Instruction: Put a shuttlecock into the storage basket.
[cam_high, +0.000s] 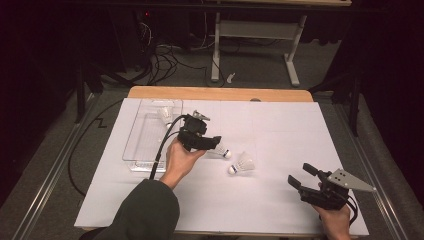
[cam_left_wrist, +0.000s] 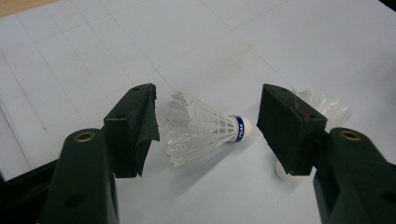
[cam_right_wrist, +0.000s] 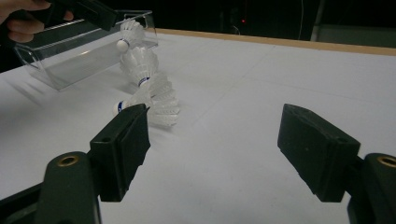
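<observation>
Just left of the middle of the high view, the left claw (cam_high: 212, 142) hangs low over a white feathered shuttlecock with a blue band around its cork (cam_high: 221, 151), which lies on its side on the white paper-covered tabletop (cam_high: 280, 130). In the left gripper view that shuttlecock (cam_left_wrist: 205, 128) sits in the centre of the frame between the two black jaws, which stand wide apart and touch nothing; the feather skirt points toward the left jaw and the cork tip toward the right one.

A second white feathered shuttlecock (cam_high: 242, 164) lies just beside it, toward the lower right of the high view. A third white shuttlecock (cam_high: 165, 115) rests in the clear plastic rectangular tray (cam_high: 135, 145) at the upper left. The right claw (cam_high: 303, 176) waits at the lower right of the high view, well apart from the shuttlecocks, its jaws spread wide and empty.

The shuttlecock is probably very light, so a nudge from either jaw could send it rolling or sliding on the smooth paper. The feathers look thin and springy and would likely bend or crack under a hard squeeze. The safer hold is probably across the firm cork end or the narrow base of the skirt just behind the blue band, closed gently.
</observation>
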